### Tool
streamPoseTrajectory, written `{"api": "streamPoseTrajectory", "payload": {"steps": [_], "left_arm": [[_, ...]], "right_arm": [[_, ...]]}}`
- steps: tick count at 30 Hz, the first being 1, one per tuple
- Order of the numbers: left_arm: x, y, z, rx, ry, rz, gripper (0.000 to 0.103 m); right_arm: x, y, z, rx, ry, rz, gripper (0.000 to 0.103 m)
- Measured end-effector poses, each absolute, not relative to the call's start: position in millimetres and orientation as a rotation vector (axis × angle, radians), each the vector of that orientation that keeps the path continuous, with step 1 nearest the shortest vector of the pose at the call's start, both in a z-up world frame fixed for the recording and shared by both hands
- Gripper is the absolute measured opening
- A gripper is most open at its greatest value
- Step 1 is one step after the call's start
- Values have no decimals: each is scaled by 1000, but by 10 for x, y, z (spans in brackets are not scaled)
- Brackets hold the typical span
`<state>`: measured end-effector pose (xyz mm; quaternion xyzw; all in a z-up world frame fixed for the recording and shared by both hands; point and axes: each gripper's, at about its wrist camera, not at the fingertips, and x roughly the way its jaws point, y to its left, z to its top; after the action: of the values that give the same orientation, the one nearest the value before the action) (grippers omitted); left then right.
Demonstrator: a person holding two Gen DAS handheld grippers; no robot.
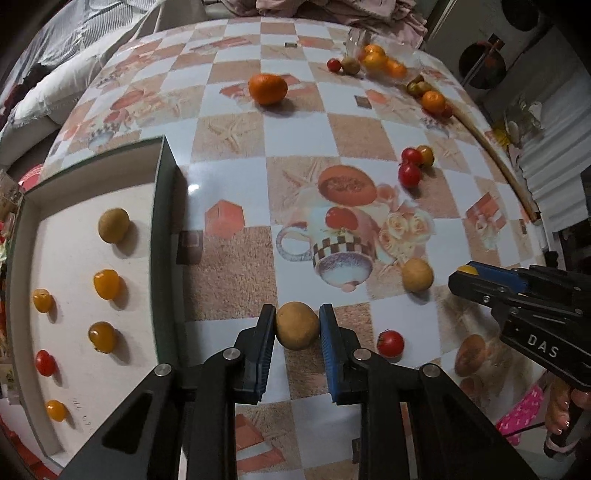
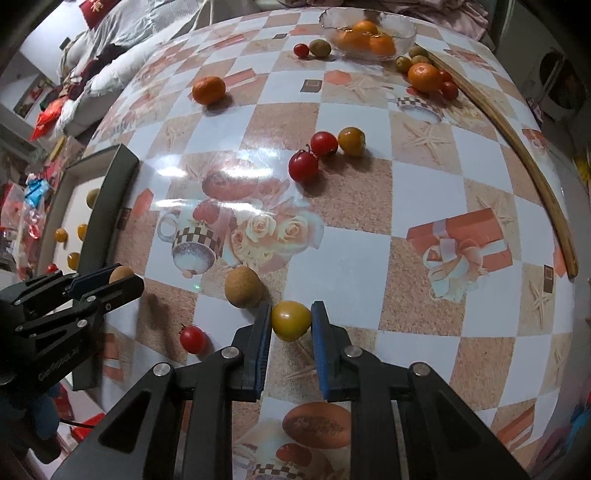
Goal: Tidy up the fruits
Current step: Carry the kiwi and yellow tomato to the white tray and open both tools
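My left gripper is shut on a tan round fruit just above the checkered tablecloth, right of the shallow box. The box holds a tan fruit, several yellow tomatoes and a red one. My right gripper is shut on a yellow tomato; it also shows in the left wrist view. The left gripper shows in the right wrist view. Another tan fruit and a red tomato lie close by.
Two red tomatoes and a yellow one lie mid-table. A mandarin sits far left. A glass bowl of mandarins stands at the back with loose fruits beside it. A wooden stick lies along the right edge.
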<state>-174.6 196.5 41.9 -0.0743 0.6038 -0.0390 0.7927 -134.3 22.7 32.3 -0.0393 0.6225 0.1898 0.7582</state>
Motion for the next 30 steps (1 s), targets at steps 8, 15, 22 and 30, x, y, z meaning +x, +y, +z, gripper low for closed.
{"api": "streamPoseTrajectory", "payload": {"steps": [8,15,22,30], "left_arm": [[-1800,2095,637,-182,1249,-67,25],[-1889,2353,765,-215,1215,-12,25],[-2075,2739,833,-251,1190,75,25],[-2374,3198,784,-303,1189,185,25]], "right_arm": [[-1330,261,460,-79,1349,432,23],[-1320,506,537,-100,1339,476,23],[-1300,904,626,-125,1325,548,23],[-1343,1498,679,-176,1312,654,23]]}}
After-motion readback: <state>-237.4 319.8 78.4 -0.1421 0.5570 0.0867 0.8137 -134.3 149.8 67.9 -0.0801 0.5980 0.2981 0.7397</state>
